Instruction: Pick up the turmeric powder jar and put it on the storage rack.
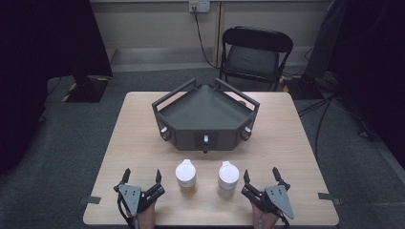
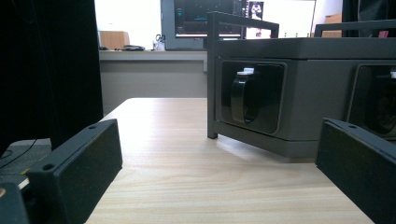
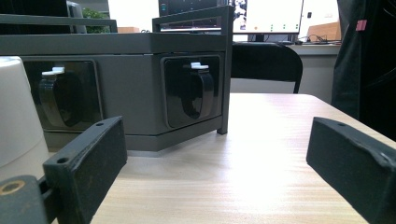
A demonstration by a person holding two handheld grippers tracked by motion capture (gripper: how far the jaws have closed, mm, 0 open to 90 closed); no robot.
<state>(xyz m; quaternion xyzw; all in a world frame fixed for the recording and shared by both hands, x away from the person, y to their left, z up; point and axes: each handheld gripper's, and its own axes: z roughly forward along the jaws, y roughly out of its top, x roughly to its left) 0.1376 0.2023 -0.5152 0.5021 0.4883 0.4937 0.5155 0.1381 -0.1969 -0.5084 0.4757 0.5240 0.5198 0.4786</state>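
Note:
Two white cups stand upside down near the table's front edge: the left cup and the right cup, whose side fills the left edge of the right gripper view. Behind them sits a dark grey angled box with handles and three knob recesses on its front faces. My left gripper rests on the table left of the cups, open and empty. My right gripper rests to the right of them, also open and empty.
The wooden table has bare surface on both sides of the box. A black folding chair stands beyond the far edge. Dark curtains and stands flank the room; monitors sit on a desk at the back.

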